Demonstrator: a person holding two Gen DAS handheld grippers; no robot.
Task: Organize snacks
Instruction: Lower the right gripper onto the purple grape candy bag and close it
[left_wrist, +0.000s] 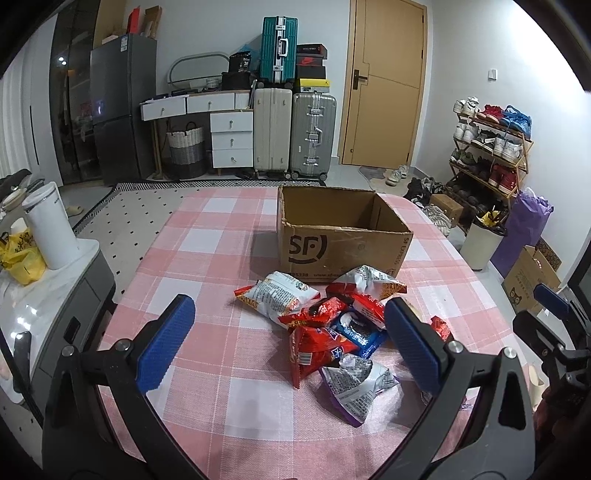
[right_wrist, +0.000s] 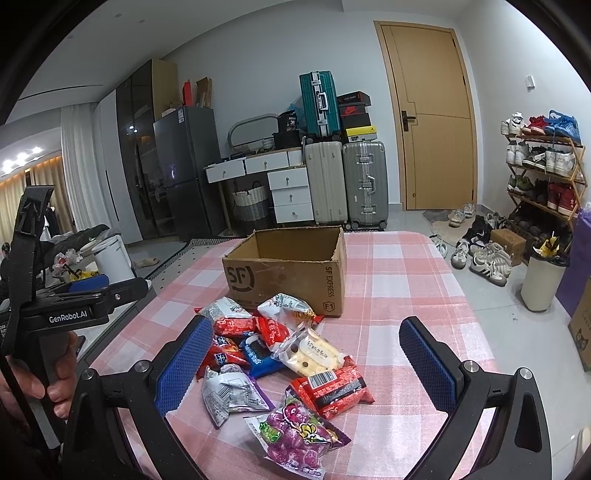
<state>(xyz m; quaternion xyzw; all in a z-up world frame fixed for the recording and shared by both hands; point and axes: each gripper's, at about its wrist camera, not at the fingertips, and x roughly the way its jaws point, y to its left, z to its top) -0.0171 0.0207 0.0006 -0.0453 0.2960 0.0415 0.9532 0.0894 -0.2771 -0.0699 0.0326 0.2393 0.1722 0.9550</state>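
Observation:
An open cardboard SF box (left_wrist: 343, 236) stands on the pink checked tablecloth (left_wrist: 207, 258); it also shows in the right wrist view (right_wrist: 288, 273). A pile of snack packets (left_wrist: 325, 325) lies in front of it: red, white, blue and purple bags. In the right wrist view the pile (right_wrist: 280, 354) includes a purple grape candy bag (right_wrist: 299, 439) and a red packet (right_wrist: 328, 387). My left gripper (left_wrist: 288, 347) is open and empty above the pile. My right gripper (right_wrist: 306, 365) is open and empty above the packets.
The table edge drops to the floor at right, with a white bin (right_wrist: 543, 280) and a shoe rack (right_wrist: 543, 173). A white counter with a white canister (left_wrist: 51, 229) is at left. Suitcases (left_wrist: 295, 136) and a door (left_wrist: 384, 81) stand behind.

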